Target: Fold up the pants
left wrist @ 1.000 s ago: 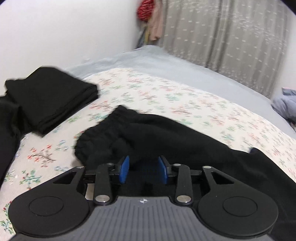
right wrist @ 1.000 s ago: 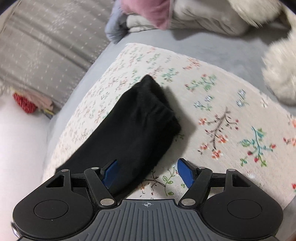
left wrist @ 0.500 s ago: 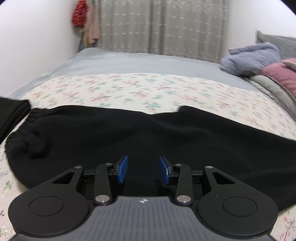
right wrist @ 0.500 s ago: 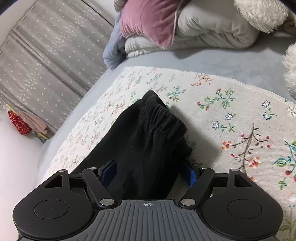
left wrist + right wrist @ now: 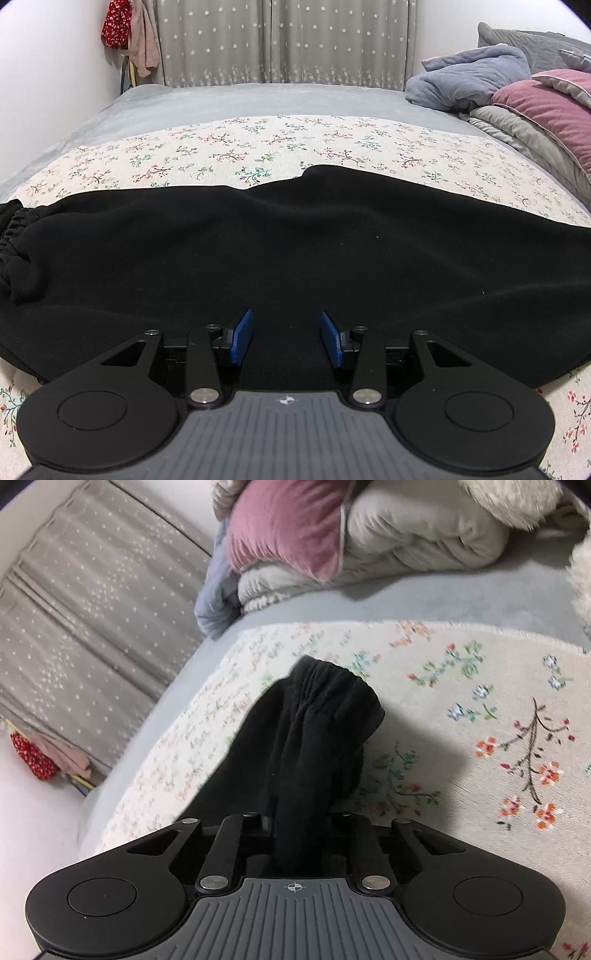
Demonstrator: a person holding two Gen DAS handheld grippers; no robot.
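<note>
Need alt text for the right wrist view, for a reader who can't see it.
The right tool is shut on a bunched end of the black pants, its jaws having just closed. The pants trail over a floral cover on the bed; a pink pillow and grey curtain sit beyond.

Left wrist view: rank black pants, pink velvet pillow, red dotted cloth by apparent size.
1. Black pants, though nearest the camera.
2. Pink velvet pillow, partly cut off by the frame edge.
3. Red dotted cloth, farthest away.

Left gripper (image 5: 287, 338) fingers parted, right gripper (image 5: 300, 825) fingers just clamped together
</note>
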